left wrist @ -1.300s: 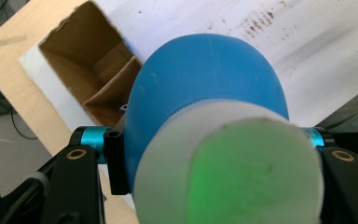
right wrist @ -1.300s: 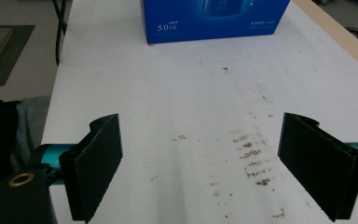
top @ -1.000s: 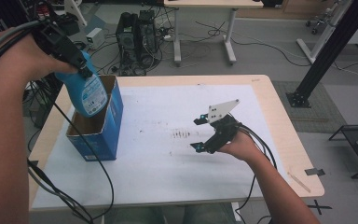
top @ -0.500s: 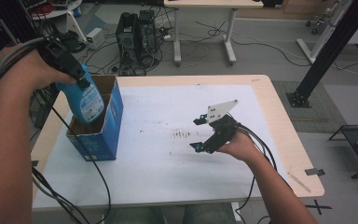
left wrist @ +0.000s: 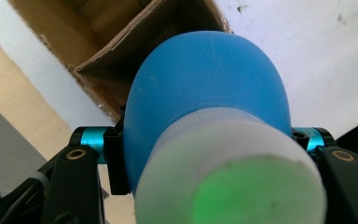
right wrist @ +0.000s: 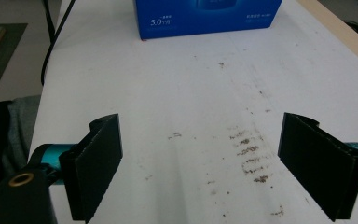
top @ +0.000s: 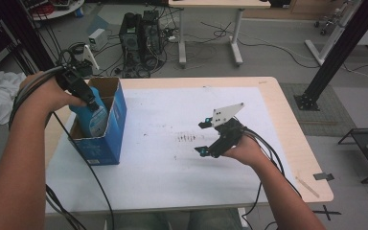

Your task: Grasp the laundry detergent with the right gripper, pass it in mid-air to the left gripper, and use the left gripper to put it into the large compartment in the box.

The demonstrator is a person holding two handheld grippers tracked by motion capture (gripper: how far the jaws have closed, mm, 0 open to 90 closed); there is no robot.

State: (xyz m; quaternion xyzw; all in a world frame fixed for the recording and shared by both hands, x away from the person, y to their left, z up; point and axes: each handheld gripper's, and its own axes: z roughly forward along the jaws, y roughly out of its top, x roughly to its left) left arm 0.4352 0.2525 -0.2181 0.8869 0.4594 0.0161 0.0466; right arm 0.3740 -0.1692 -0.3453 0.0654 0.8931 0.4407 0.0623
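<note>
At the left of the table [top: 268, 96], the left gripper [top: 84, 93] is clamped on a blue bottle [top: 92, 115] just below its white cap [left wrist: 228, 172]; the bottle sits partly inside the open top of the blue cardboard box [top: 112, 129], its lower part hidden by the box wall; in the left gripper view the brown flaps lie beyond the bottle. The right gripper [top: 203, 136] rests near the middle of the white table cover [top: 172, 172], well apart from the box; its jaws stand wide with nothing between them, over a patch of dark smudges [right wrist: 249, 154]

A lab: computer towers [top: 141, 36] and loose cables [top: 230, 33] on the floor, black aluminium frame [top: 338, 52].
</note>
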